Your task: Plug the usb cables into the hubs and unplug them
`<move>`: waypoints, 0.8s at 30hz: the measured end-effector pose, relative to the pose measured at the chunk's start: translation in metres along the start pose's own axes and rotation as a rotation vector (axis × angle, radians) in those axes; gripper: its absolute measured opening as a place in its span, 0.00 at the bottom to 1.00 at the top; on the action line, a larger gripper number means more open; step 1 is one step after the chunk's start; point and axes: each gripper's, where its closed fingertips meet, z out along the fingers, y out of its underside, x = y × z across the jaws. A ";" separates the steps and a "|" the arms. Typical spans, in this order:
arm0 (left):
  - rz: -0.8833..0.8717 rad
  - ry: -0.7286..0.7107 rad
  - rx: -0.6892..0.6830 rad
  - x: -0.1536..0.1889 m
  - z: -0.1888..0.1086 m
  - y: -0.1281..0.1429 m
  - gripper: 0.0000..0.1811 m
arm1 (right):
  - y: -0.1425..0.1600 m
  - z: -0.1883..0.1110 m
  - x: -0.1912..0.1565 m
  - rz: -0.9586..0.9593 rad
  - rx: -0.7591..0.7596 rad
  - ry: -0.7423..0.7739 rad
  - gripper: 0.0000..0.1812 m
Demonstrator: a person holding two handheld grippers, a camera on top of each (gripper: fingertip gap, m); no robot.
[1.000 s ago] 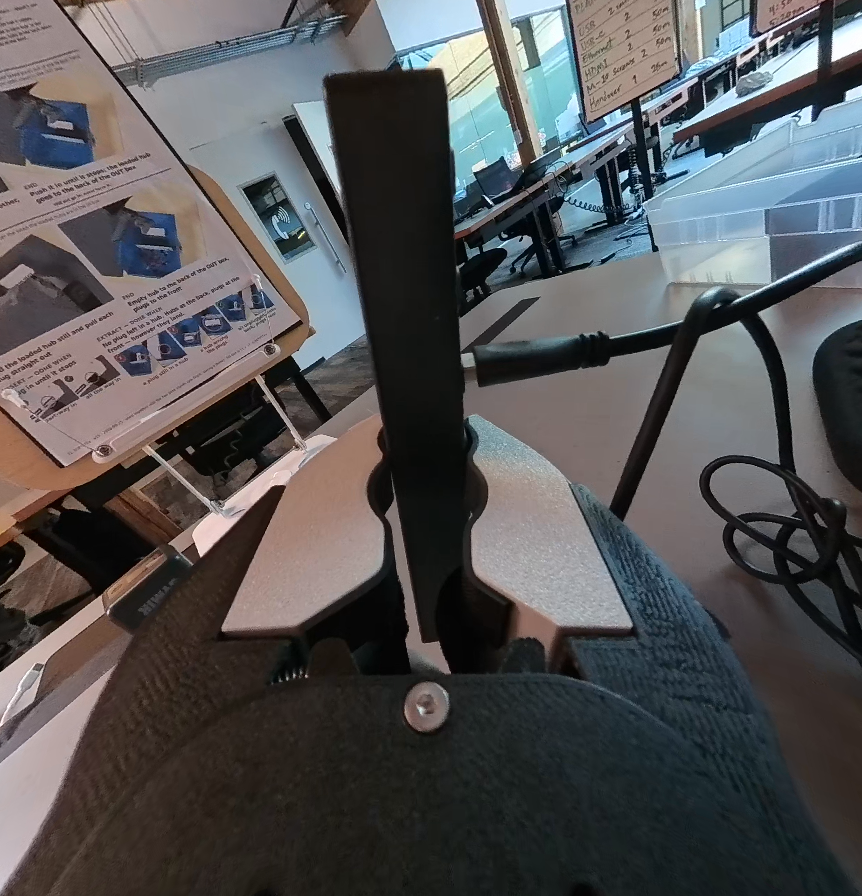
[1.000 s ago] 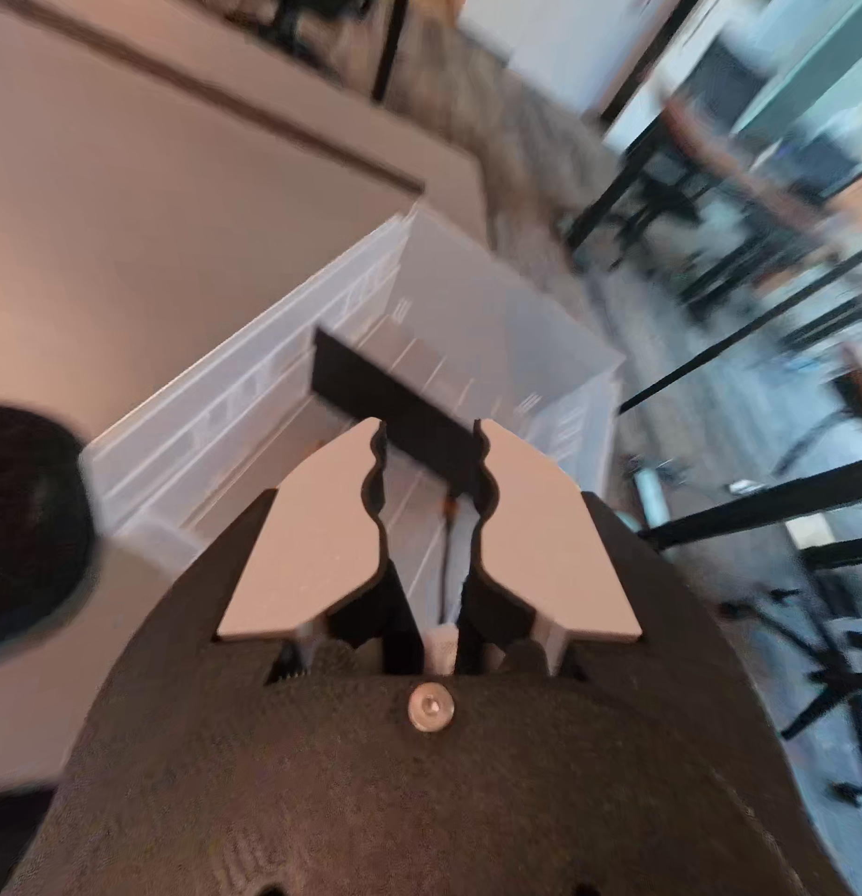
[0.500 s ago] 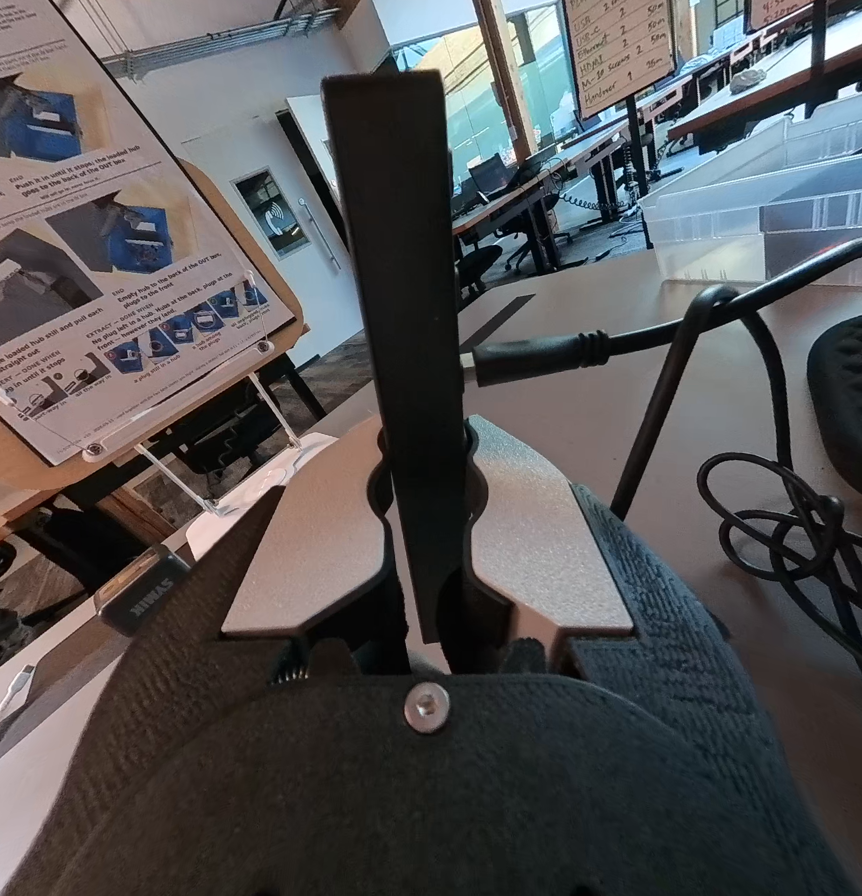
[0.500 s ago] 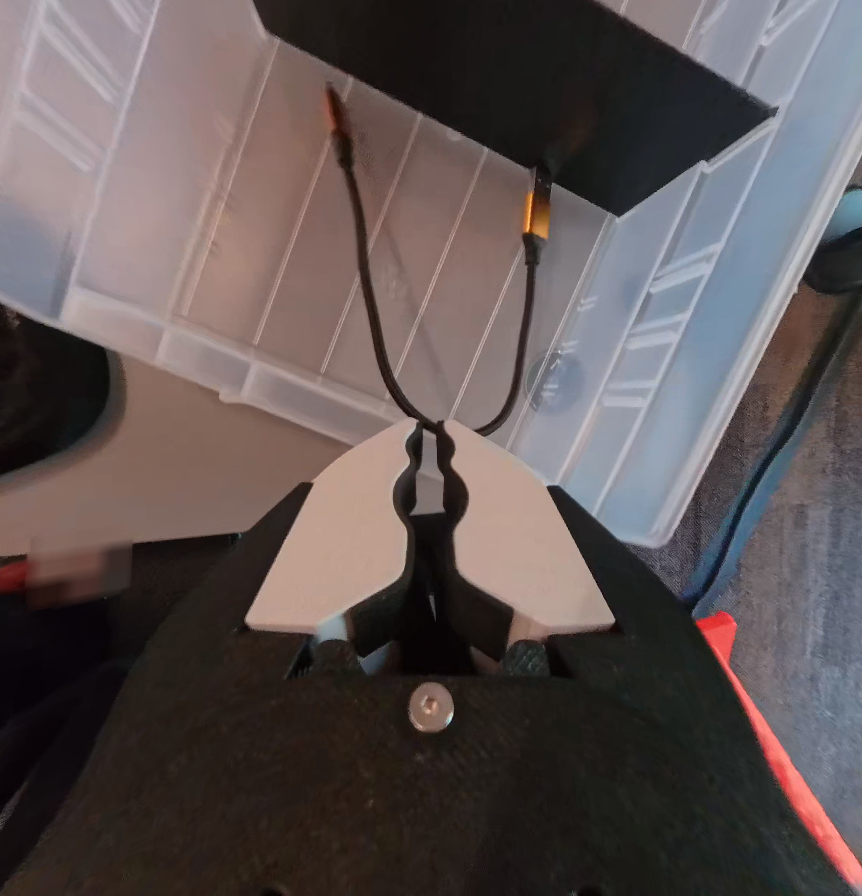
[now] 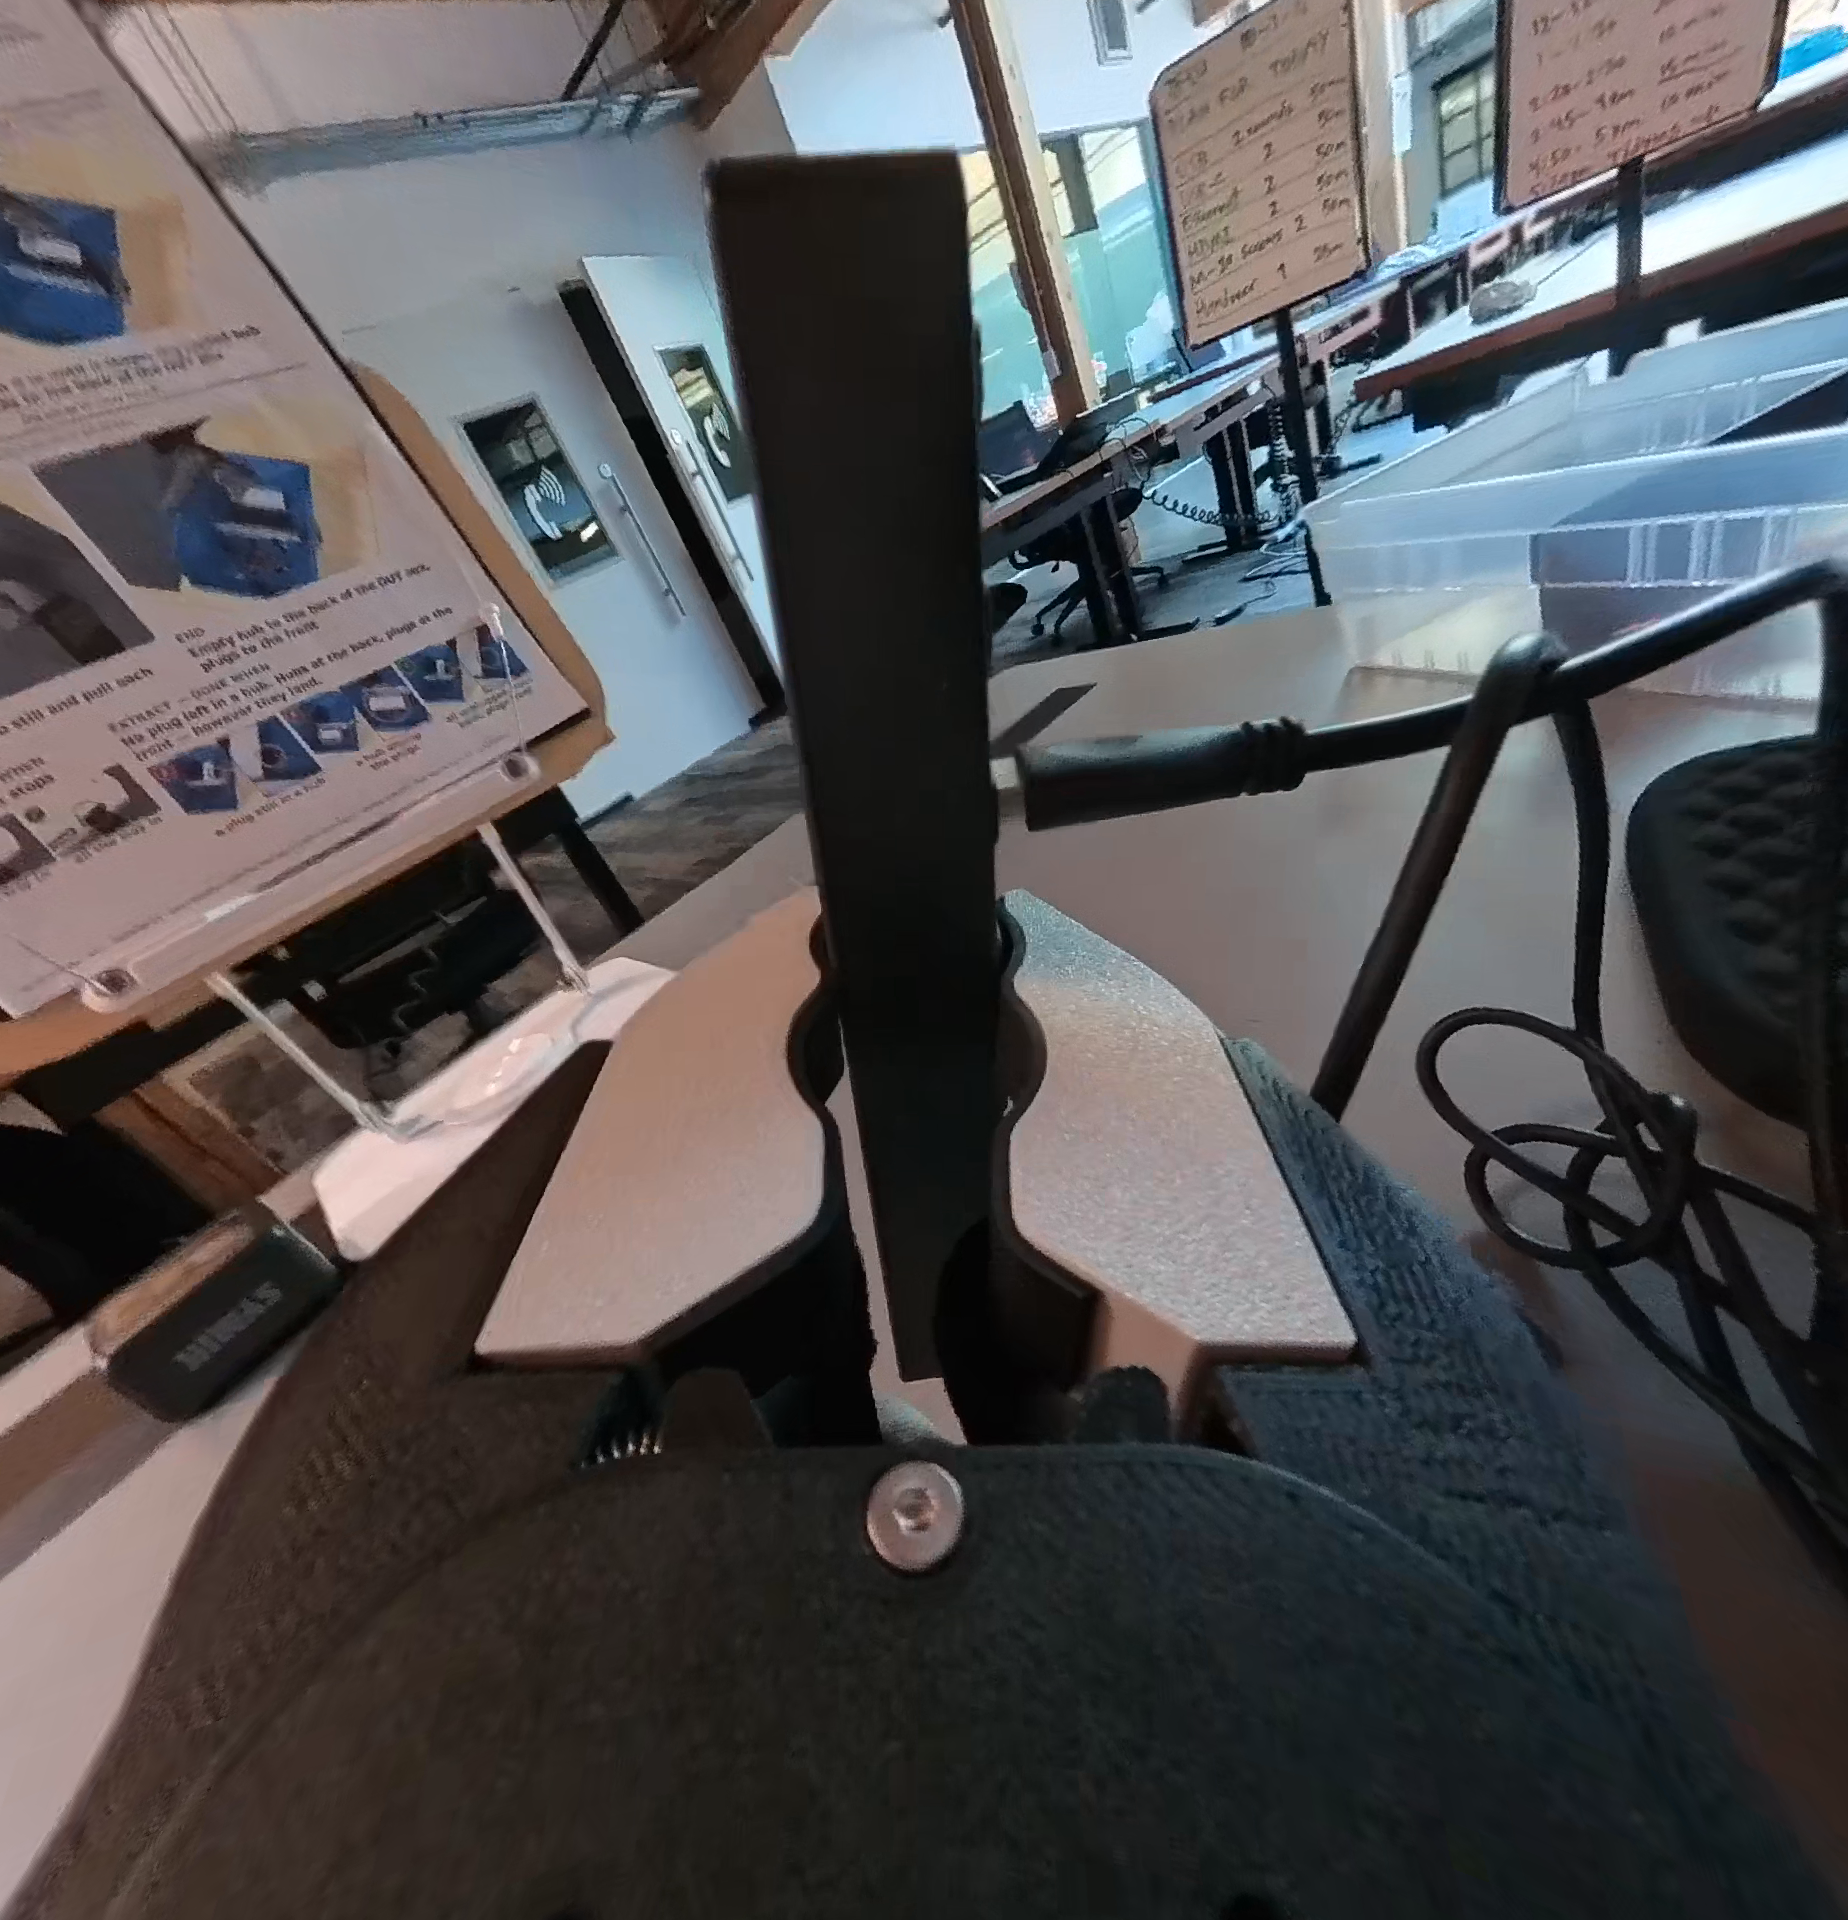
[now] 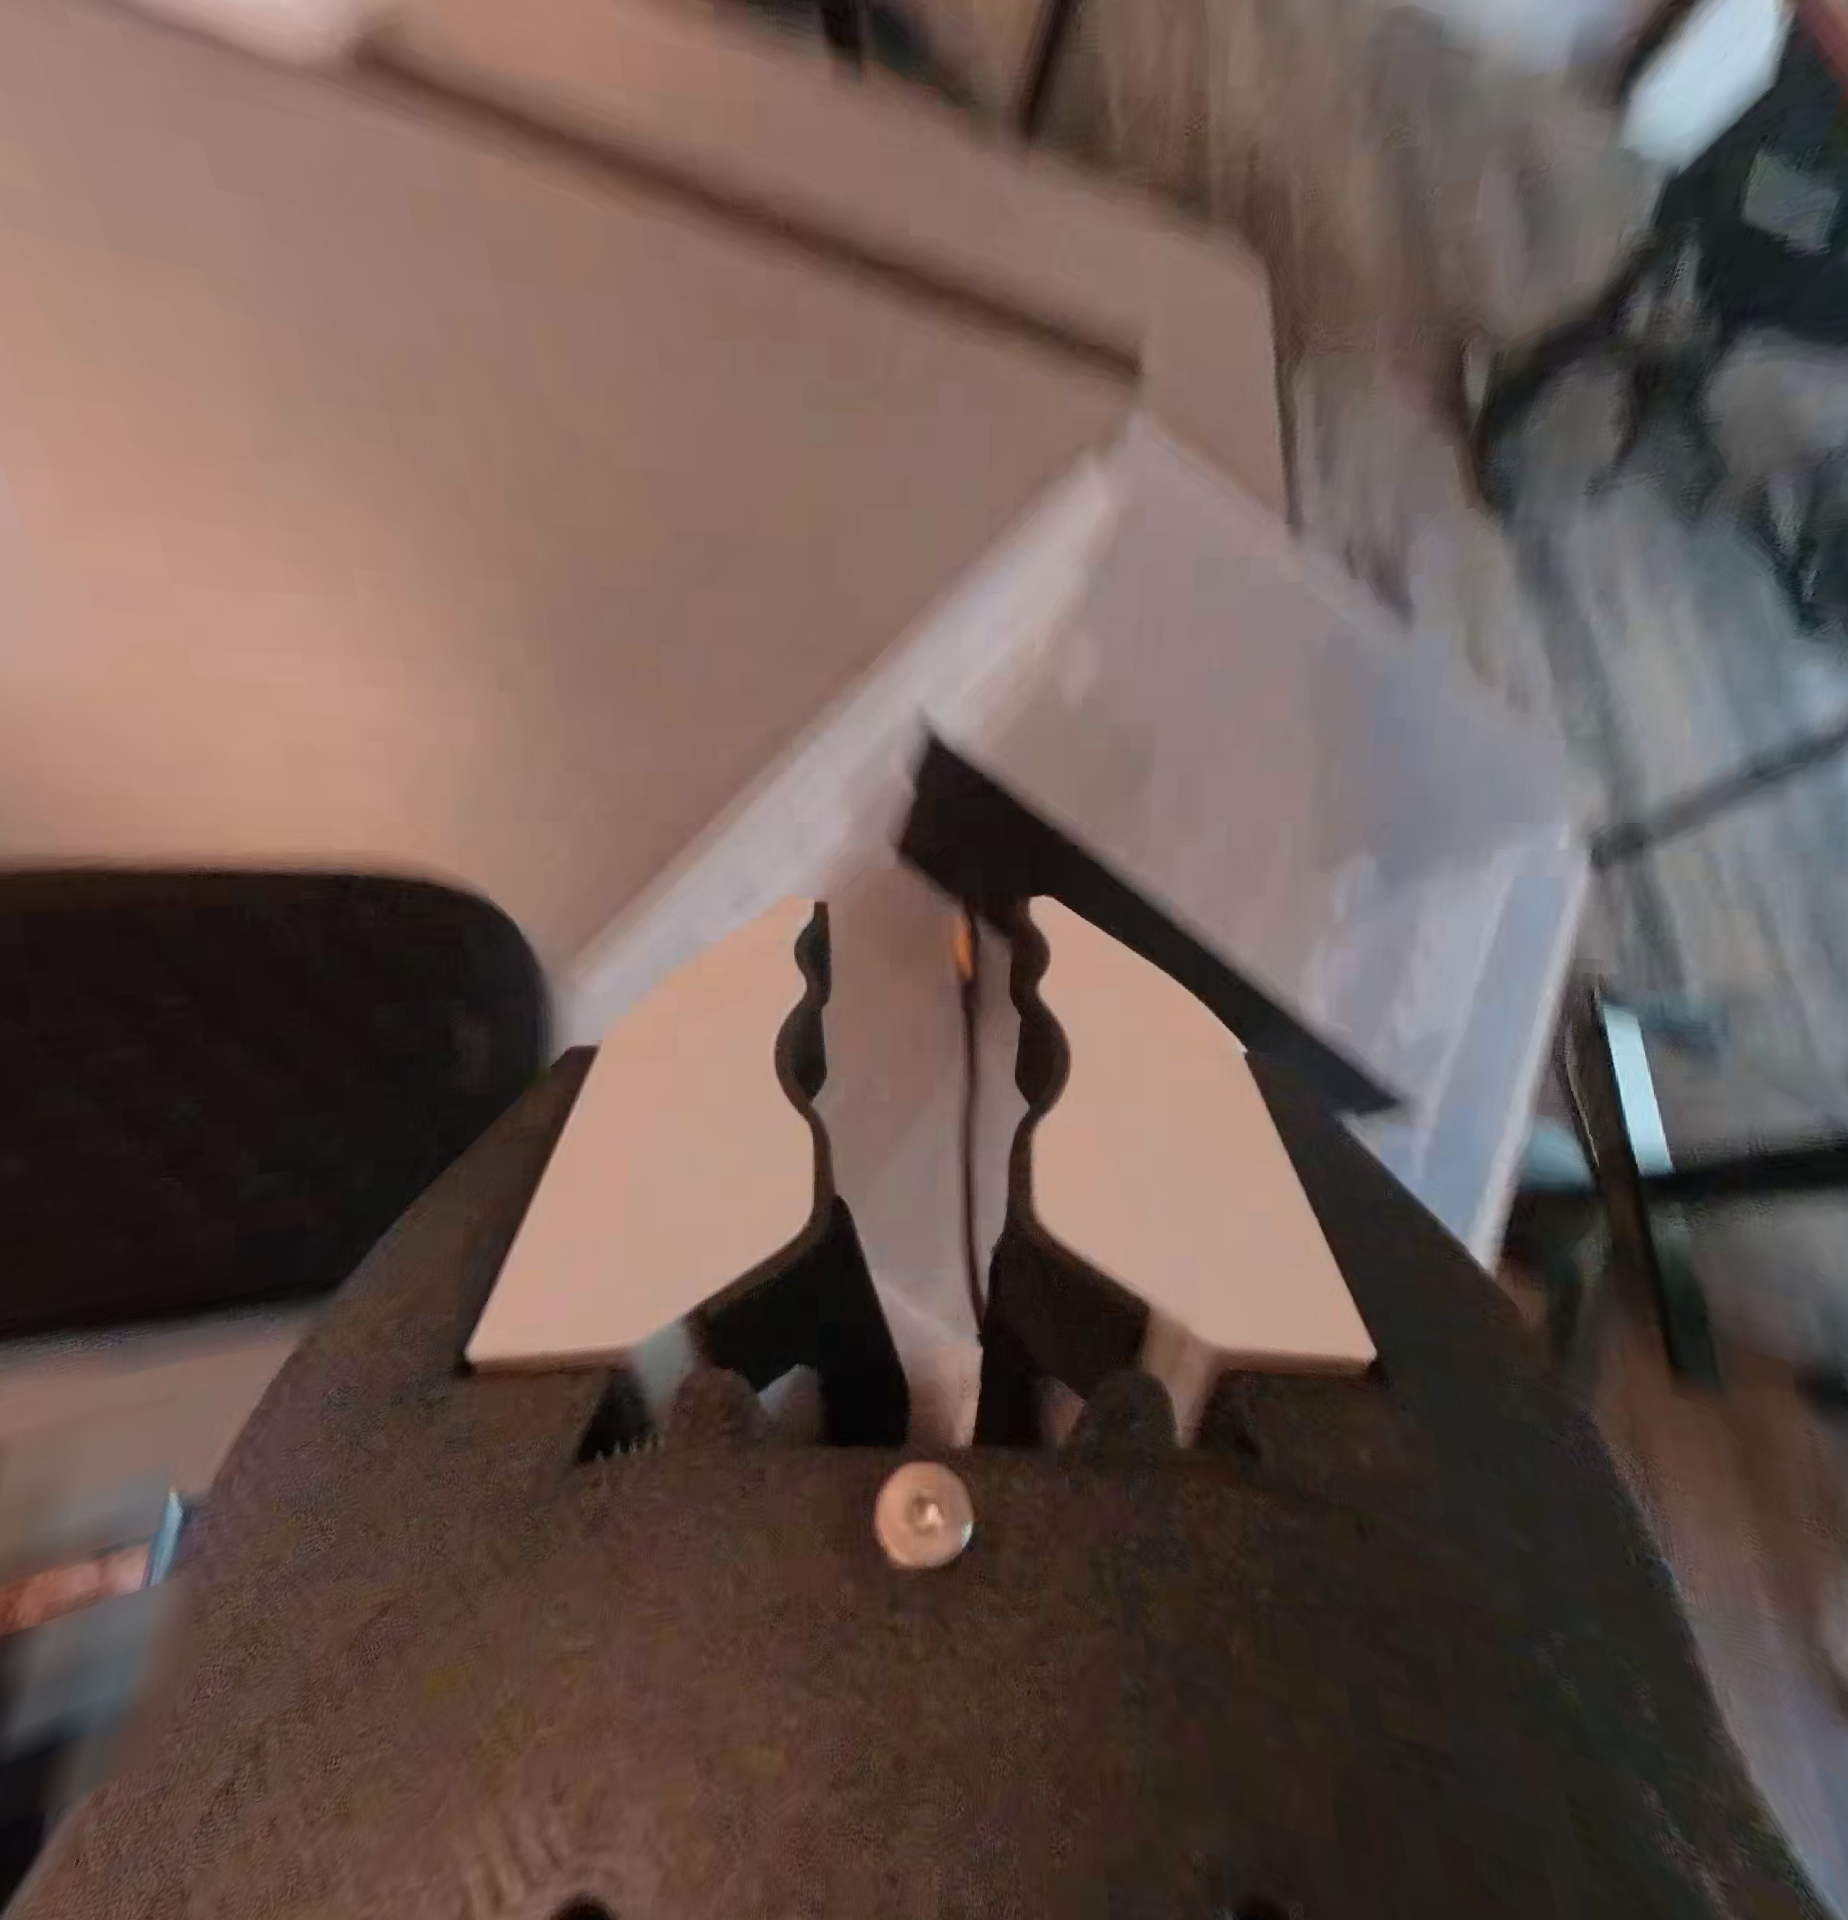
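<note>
In the left wrist view my left gripper (image 5: 904, 925) is shut on a flat black hub (image 5: 858, 520) and holds it upright above the table. A black USB plug (image 5: 1128, 774) is plugged into the hub's right side, and its cable runs to a tangle (image 5: 1585, 1174) on the table. The right wrist view is blurred. My right gripper (image 6: 918, 914) is open, its jaws apart, above a clear plastic bin (image 6: 1263, 727). A thin black cable (image 6: 970, 1143) with an orange connector (image 6: 961, 940) shows in the gap, close to the right finger.
An instruction sheet on a clear stand (image 5: 224, 623) is at the left. A small black device (image 5: 224, 1340) lies by the table edge. Clear bins (image 5: 1626, 499) stand at the back right. A black textured pad (image 5: 1761, 935) lies on the right. A black divider (image 6: 1086, 914) crosses the bin. One gripper's finger ends stand about 40 cm off the other's. To the tangle (image 5: 1585, 1174): left tips about 15 cm, right tips about 30 cm.
The left gripper keeps holding the hub almost still. The right gripper, nearly shut around the thin cable loop low in the bin half a second ago, has opened and pulled back.
</note>
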 end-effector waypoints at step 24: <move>0.422 -0.018 0.063 0.046 -0.002 -0.025 0.14 | -0.119 0.008 -0.345 -0.256 0.576 -0.641 0.10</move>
